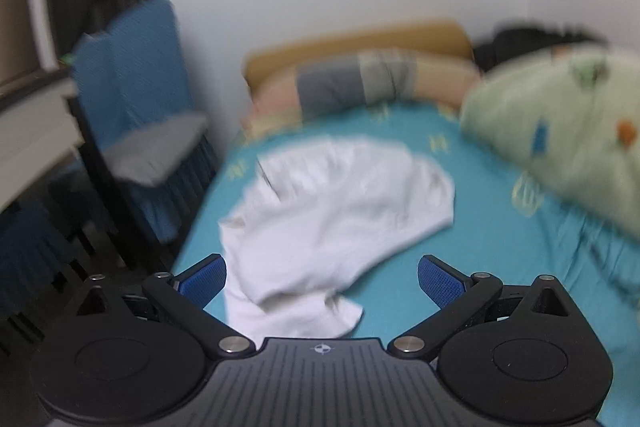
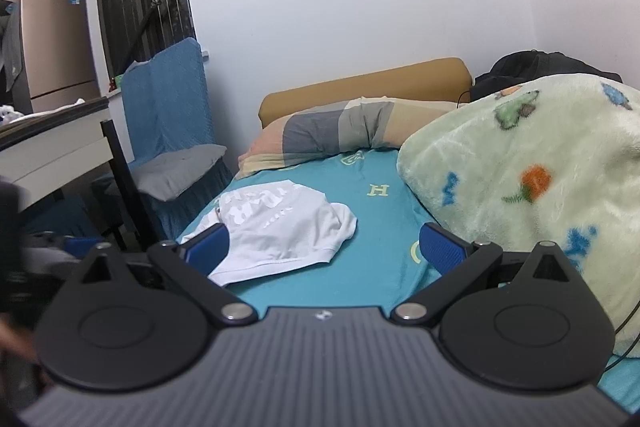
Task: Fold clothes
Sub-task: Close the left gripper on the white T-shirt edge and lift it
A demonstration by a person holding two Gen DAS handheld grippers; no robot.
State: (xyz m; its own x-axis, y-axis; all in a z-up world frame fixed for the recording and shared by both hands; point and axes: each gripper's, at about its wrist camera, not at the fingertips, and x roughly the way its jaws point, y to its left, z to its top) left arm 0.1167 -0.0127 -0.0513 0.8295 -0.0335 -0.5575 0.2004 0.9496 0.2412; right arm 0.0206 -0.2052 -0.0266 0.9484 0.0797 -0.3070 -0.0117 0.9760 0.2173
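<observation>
White shirt lies crumpled on the teal bed; the left hand-held gripper and right hand-held gripper hover above, jaws spread, holding nothing.

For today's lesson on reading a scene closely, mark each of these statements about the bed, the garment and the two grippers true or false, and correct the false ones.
1. The white garment lies on the turquoise bed sheet. True.
2. The right gripper is shut on the garment. False: its fingers stand wide apart and hold nothing.
3. A pale green patterned blanket is piled on the right side of the bed. True.
4. The garment is neatly folded into a small square. False: it lies loose and rumpled, not yet folded.
5. The left gripper is open above the near end of the garment. True.
6. The chair beside the bed has a red cover. False: its cover is blue.
</observation>
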